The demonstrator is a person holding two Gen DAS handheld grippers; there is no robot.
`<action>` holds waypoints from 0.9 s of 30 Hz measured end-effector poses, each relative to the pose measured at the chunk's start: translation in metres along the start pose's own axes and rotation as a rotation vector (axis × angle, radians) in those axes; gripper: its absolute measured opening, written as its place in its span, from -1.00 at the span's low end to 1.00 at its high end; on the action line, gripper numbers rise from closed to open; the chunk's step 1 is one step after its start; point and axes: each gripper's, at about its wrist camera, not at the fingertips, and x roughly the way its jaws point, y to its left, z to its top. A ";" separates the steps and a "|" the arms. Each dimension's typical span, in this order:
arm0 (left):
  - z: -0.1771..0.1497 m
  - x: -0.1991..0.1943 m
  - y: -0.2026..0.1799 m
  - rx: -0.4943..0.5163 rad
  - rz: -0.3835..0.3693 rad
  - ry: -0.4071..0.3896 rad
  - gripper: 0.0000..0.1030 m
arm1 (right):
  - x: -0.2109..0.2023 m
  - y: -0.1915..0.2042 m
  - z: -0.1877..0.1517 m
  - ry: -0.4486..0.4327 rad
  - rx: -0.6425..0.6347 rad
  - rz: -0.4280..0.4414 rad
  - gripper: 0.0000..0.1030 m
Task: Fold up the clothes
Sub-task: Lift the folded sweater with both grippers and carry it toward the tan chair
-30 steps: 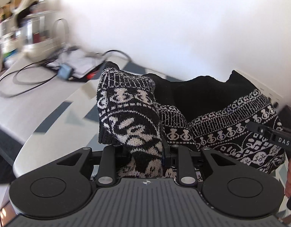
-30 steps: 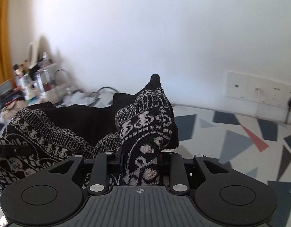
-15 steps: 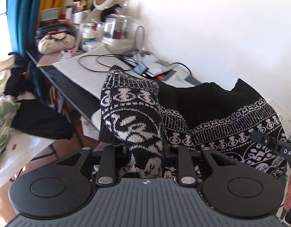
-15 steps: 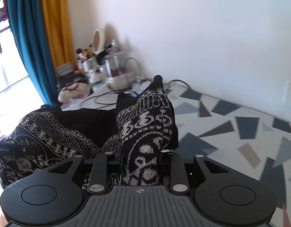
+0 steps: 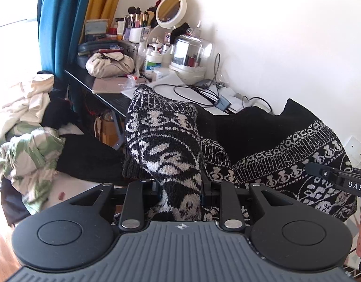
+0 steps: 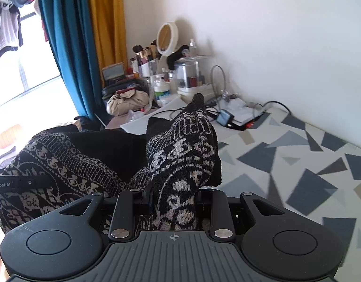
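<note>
Sweater (image 5: 262, 141), black knit with white patterned bands, held off the surface between the two tools. It spans from one to the other with a sagging black middle panel; the lower edge is out of view in both cameras, so whether any part touches the patterned bed (image 6: 298, 164) cannot be told.

Left tongs (image 5: 179, 185): closed down on a bunched, patterned corner of the sweater, fabric standing up thick between the jaws. Right tongs (image 6: 173, 195): likewise clamped on a second bunched corner, whose tip pokes up above the jaws. From each wrist view the other tool shows as a black bar against the knit, at the far side of the garment.

Judged step: carrying or spreading the garment before laying it down for the first fold. Fold itself not yet begun.

Notes for doing it well:
- Keep both grips firm; thick knit is heavy and could creep out of a bunched pinch.
- Draw the two tools apart until the top edge is taut, so the sag in the middle goes.
- Keep both at one height so that the hem hangs level.
- Lower onto the bare patterned bed, trailing edge down first, then drag lightly to flatten.
- Stay clear of the cluttered table (image 5: 110, 96) with its cables (image 5: 192, 91), round mirror (image 5: 171, 9) and bottles; a swinging sleeve might snag there.
- Clothes heap (image 5: 27, 129) at left is well apart from the sweater.
</note>
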 end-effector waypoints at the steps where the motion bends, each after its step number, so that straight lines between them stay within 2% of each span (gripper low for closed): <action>1: 0.002 -0.003 0.013 0.011 0.008 -0.002 -0.49 | 0.005 0.019 0.000 0.000 -0.011 -0.002 -0.53; 6: 0.013 -0.020 0.073 0.045 0.053 -0.005 -0.49 | 0.030 0.112 0.004 0.012 -0.034 0.027 -0.53; 11: 0.016 -0.040 0.123 0.064 0.096 -0.027 -0.49 | 0.053 0.182 0.003 0.022 -0.024 0.060 -0.53; 15: 0.014 -0.048 0.163 0.030 0.131 -0.030 -0.49 | 0.081 0.232 0.005 0.059 -0.057 0.100 -0.53; 21: 0.007 -0.053 0.228 -0.074 0.198 -0.021 -0.49 | 0.125 0.302 0.013 0.102 -0.129 0.166 -0.53; 27: 0.004 -0.051 0.299 -0.142 0.280 -0.004 -0.49 | 0.188 0.369 0.014 0.141 -0.170 0.253 -0.53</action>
